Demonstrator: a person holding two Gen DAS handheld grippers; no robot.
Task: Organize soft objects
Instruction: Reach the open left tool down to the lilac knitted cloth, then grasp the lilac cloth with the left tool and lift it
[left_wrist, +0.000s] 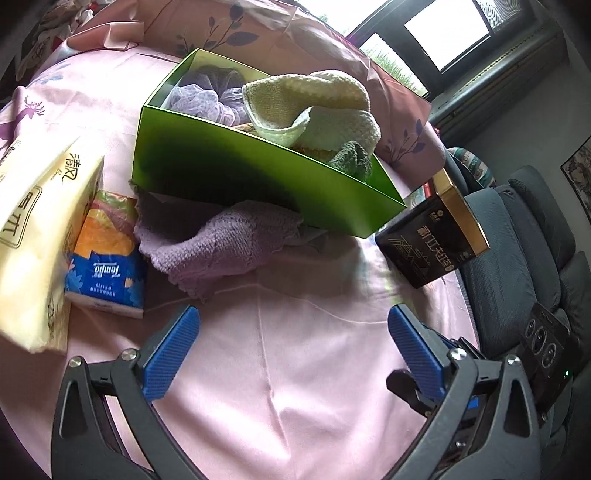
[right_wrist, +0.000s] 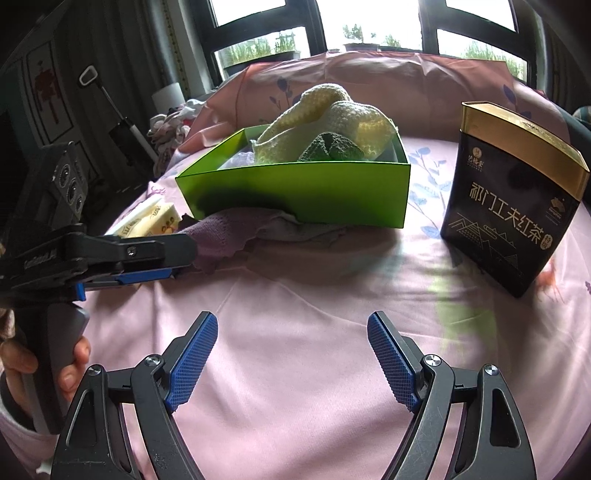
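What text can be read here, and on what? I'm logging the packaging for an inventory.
"祁门工夫红茶": black tea tin, on its front in gold.
"Tempo": blue tissue pack, seen upside down.
"清风": large yellow tissue pack, partly cut off.
Small logo and round seal on the tin, fine print on the Tempo pack: too small to read.

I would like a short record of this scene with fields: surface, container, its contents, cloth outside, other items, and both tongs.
surface: pink bedsheet
container: green box, open top
contents: cream knit, dark green knit, lilac mesh piece
cloth outside: purple knit cloth, partly under the box
other items: black tea tin, Tempo tissue pack, yellow tissue pack
left tongs: open, empty
right tongs: open, empty
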